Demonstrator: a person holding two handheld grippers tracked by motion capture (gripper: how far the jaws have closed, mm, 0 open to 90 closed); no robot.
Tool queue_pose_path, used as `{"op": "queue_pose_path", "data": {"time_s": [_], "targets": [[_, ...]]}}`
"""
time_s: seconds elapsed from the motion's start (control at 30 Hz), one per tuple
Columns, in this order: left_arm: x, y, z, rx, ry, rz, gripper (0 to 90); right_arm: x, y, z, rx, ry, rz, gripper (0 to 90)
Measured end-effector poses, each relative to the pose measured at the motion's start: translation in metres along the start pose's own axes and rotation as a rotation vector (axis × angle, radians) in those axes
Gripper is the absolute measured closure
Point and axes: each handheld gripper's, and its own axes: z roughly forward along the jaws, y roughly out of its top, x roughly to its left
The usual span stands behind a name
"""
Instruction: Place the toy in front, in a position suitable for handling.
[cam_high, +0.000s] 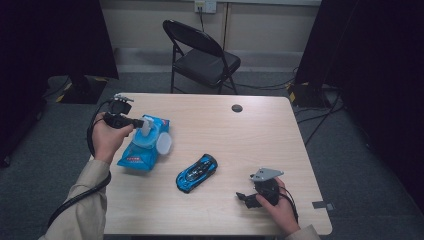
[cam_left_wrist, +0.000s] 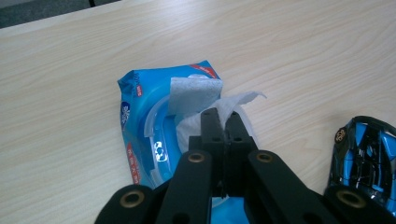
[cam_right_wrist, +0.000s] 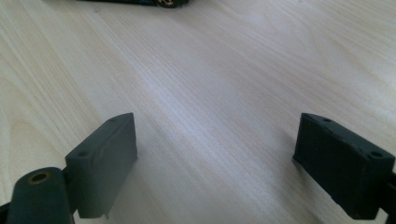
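A blue pack of wet wipes (cam_high: 140, 155) lies on the left part of the table, its white lid (cam_high: 164, 143) flipped open. My left gripper (cam_high: 142, 123) hangs just above the pack, shut on a white wipe (cam_high: 146, 130) that stands up out of the opening. In the left gripper view the jaws (cam_left_wrist: 223, 116) are pressed together on the crumpled wipe (cam_left_wrist: 240, 100) over the pack (cam_left_wrist: 140, 112). A blue and black toy car (cam_high: 196, 172) sits mid-table. My right gripper (cam_high: 245, 200) rests near the front edge, open with bare wood between its jaws (cam_right_wrist: 215, 158).
The wooden table (cam_high: 240, 140) has a small dark round cap (cam_high: 237, 108) near its far edge. A black folding chair (cam_high: 202, 57) stands behind the table. The toy car (cam_left_wrist: 364, 158) lies right of the pack, and its underside edge (cam_right_wrist: 140, 2) lies ahead of the right gripper.
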Motion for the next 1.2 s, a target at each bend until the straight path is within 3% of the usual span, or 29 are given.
{"op": "queue_pose_path", "data": {"time_s": [0.47, 0.6, 0.7, 0.83, 1.2], "targets": [[0.0, 0.012, -0.006, -0.01, -0.006, -0.007, 90.0, 0.0, 0.0, 0.0, 0.0, 0.0, 0.0, 12.3], [-0.002, 0.017, -0.012, -0.062, -0.027, -0.011, 90.0, 0.0, 0.0, 0.0, 0.0, 0.0, 0.0, 12.3], [-0.007, 0.025, -0.021, -0.092, -0.036, -0.008, 90.0, 0.0, 0.0, 0.0, 0.0, -0.001, 0.0, 12.3], [-0.018, 0.034, -0.03, -0.098, -0.055, 0.017, 90.0, 0.0, 0.0, 0.0, 0.0, -0.001, 0.0, 12.3], [-0.048, 0.041, -0.034, -0.118, -0.145, 0.056, 90.0, 0.0, 0.0, 0.0, 0.0, -0.002, 0.001, 12.3]]}}
